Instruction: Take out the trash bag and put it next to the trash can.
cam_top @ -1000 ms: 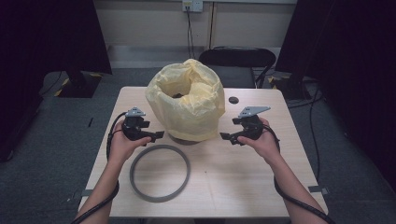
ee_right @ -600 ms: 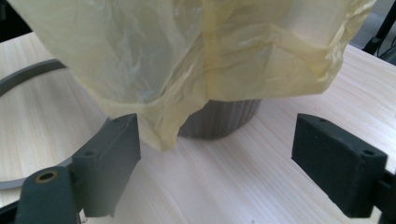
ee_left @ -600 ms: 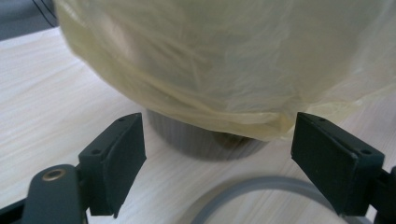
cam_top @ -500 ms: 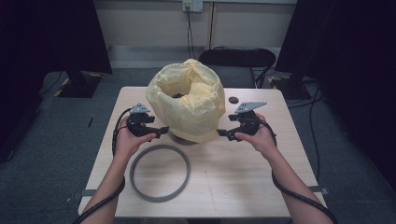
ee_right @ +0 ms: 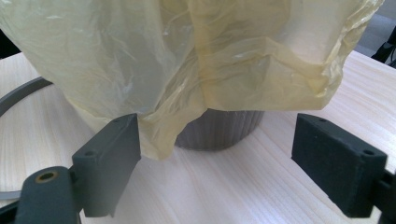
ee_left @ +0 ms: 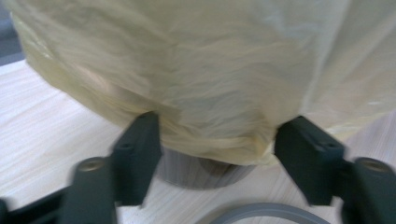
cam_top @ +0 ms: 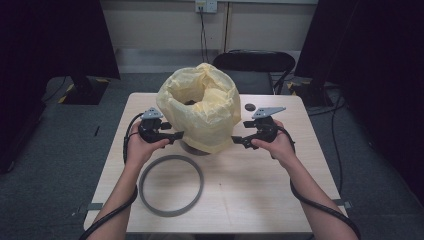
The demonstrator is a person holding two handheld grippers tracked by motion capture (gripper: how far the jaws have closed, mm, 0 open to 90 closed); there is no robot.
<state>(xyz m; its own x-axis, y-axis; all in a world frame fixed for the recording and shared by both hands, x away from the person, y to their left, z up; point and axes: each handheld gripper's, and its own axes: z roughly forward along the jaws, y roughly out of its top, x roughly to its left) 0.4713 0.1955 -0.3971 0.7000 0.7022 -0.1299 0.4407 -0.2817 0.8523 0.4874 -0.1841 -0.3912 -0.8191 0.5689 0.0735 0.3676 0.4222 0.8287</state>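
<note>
Fingertips of the left gripper point(ee_left: 212, 140), which have just been closing, bracket the hem of the yellow bag point(cam_top: 200, 107) without yet pinching it. Across the bin, the right gripper point(ee_right: 217, 154) stands wide open, one pad brushing the hanging plastic. The bag already drapes over the grey bin point(ee_right: 219, 133) at the table's point(cam_top: 250, 200) centre. By the look of it, tucking the liner and fitting the grey ring point(cam_top: 171, 185), lying nearby, remain.
</note>
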